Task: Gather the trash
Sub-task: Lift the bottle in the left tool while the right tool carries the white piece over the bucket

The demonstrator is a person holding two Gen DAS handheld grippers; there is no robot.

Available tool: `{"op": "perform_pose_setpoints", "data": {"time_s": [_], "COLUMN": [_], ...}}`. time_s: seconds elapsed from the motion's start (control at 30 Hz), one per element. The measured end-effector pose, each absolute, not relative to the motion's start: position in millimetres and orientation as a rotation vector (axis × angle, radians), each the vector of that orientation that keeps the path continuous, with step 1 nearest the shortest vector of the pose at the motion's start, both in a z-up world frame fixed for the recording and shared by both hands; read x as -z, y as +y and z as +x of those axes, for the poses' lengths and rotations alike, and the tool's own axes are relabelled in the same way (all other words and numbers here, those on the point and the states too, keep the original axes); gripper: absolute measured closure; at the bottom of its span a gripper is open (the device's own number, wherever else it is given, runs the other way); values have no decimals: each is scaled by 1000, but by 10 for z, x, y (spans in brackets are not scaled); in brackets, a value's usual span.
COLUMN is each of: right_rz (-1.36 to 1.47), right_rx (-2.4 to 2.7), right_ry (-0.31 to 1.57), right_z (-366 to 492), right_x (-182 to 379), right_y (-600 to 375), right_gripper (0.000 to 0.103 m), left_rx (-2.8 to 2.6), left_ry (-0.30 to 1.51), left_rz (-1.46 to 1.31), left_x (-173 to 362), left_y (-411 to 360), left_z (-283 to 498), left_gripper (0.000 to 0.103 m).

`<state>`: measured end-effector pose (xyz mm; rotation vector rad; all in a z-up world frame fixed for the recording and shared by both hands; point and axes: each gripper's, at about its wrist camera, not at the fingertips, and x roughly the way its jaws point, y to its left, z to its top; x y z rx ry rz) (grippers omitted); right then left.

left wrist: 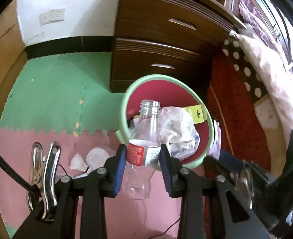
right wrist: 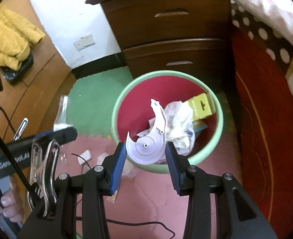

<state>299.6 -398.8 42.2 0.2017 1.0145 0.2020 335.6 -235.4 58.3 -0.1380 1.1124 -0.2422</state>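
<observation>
My left gripper (left wrist: 143,160) is shut on a clear empty plastic bottle (left wrist: 144,131) with a red and white label, neck pointing up, held in front of the near rim of a green bin (left wrist: 126,93) with a red inside. My right gripper (right wrist: 146,155) is shut on a flat white plastic piece (right wrist: 146,145), a round disc with a curved arm, held above the near rim of the same green bin (right wrist: 219,111). Inside the bin lie a crumpled white plastic bag (right wrist: 181,119) and a yellow-green card package (right wrist: 201,107). The left gripper (right wrist: 46,137) shows at the left of the right wrist view.
A dark wooden drawer chest (right wrist: 166,29) stands right behind the bin. A red rug (right wrist: 266,119) and bedding (left wrist: 266,63) lie to the right. White scraps (left wrist: 95,157) and a thin black cable (right wrist: 82,157) lie on the pink and green foam floor mats (left wrist: 52,91). A hand (right wrist: 7,201) grips the left tool's handle.
</observation>
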Motion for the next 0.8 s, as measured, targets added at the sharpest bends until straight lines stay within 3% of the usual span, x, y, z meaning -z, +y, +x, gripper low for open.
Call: {"op": "perform_pose_setpoints", "data": {"time_s": [0.8], "right_rz": [270], "right_rx": [-156], "right_ry": [1051], "right_z": [2947], "right_x": [-210], "right_y": [-4452], "right_gripper": [62], "left_rx": [225], "left_ry": [1230], "left_rz": [-45], "left_x": [202], "left_y": [-2903], "left_z": [3976], "left_gripper": [68]}}
